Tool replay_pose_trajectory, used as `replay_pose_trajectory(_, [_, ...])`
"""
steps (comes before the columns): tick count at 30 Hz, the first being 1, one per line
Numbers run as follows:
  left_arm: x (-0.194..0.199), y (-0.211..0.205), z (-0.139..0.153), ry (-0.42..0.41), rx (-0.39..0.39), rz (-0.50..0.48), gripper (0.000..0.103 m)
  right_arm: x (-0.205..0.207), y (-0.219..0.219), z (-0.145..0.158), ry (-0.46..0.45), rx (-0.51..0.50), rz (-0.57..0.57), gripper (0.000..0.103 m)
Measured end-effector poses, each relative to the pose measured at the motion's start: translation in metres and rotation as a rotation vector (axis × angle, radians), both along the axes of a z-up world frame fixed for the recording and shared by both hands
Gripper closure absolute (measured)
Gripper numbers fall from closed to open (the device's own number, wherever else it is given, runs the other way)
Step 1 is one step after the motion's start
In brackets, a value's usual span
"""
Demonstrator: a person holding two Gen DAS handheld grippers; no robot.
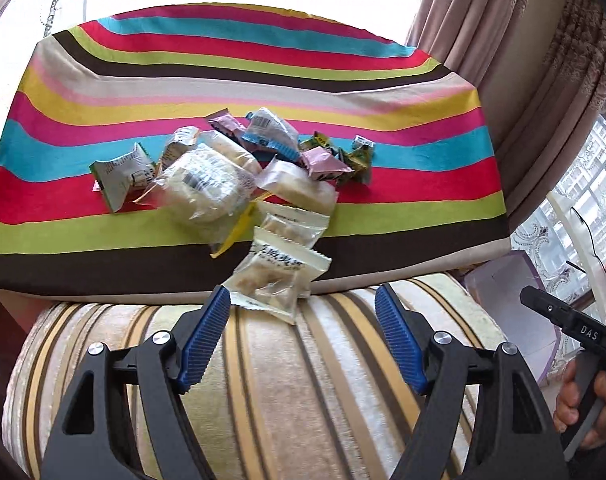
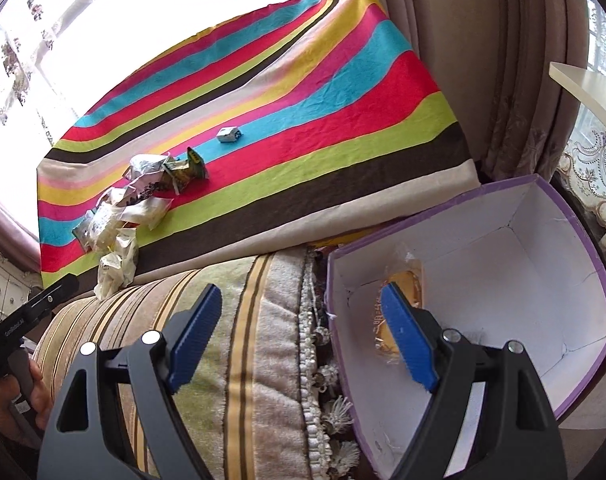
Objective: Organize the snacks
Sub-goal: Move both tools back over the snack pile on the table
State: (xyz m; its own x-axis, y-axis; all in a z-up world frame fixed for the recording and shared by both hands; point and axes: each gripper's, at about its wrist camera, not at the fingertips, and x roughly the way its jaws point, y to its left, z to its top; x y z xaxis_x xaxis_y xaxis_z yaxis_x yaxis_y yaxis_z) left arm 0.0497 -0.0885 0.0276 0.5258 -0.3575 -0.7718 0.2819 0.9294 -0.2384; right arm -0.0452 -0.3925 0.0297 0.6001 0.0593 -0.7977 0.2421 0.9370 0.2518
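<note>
A pile of wrapped snacks (image 1: 223, 176) lies on the striped cloth (image 1: 103, 76); the same pile shows in the right wrist view (image 2: 143, 192). The nearest clear packet (image 1: 275, 276) hangs over the cloth's front edge. My left gripper (image 1: 303, 304) is open and empty just before that packet, over a striped cushion (image 1: 283, 380). My right gripper (image 2: 303, 304) is open and empty above the near rim of a purple box with white inside (image 2: 523, 248). A yellow wrapped snack (image 2: 407, 280) lies in the box, partly hidden by the right finger. A small blue-white packet (image 2: 228, 134) lies apart.
Beige curtains (image 1: 523, 40) hang to the right of the cloth. The box also shows at the right in the left wrist view (image 1: 511, 312), beside my right gripper's body (image 1: 563, 316). A tasselled cushion edge (image 2: 323, 360) lies against the box.
</note>
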Motion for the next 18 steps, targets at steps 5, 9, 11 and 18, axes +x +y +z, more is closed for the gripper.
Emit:
replay_pose_trajectory(5, [0.012,0.002,-0.009,0.039,0.042,-0.061,0.031,0.015,0.027,-0.002,0.019,-0.003,0.064,0.021])
replay_pose_trajectory(9, [0.026,-0.014,-0.022,0.078,0.086,-0.108,0.032,0.029,0.045,-0.004,0.034,-0.02,0.102,0.021])
replay_pose_trajectory(11, [0.033,-0.017,-0.026,0.089,0.094,-0.117,0.032,0.036,0.051,-0.004,0.038,-0.026,0.113,0.021])
replay_pose_trajectory(18, [0.052,-0.023,-0.041,0.127,0.094,-0.131,0.038,0.073,0.063,-0.009,0.052,-0.043,0.125,0.021])
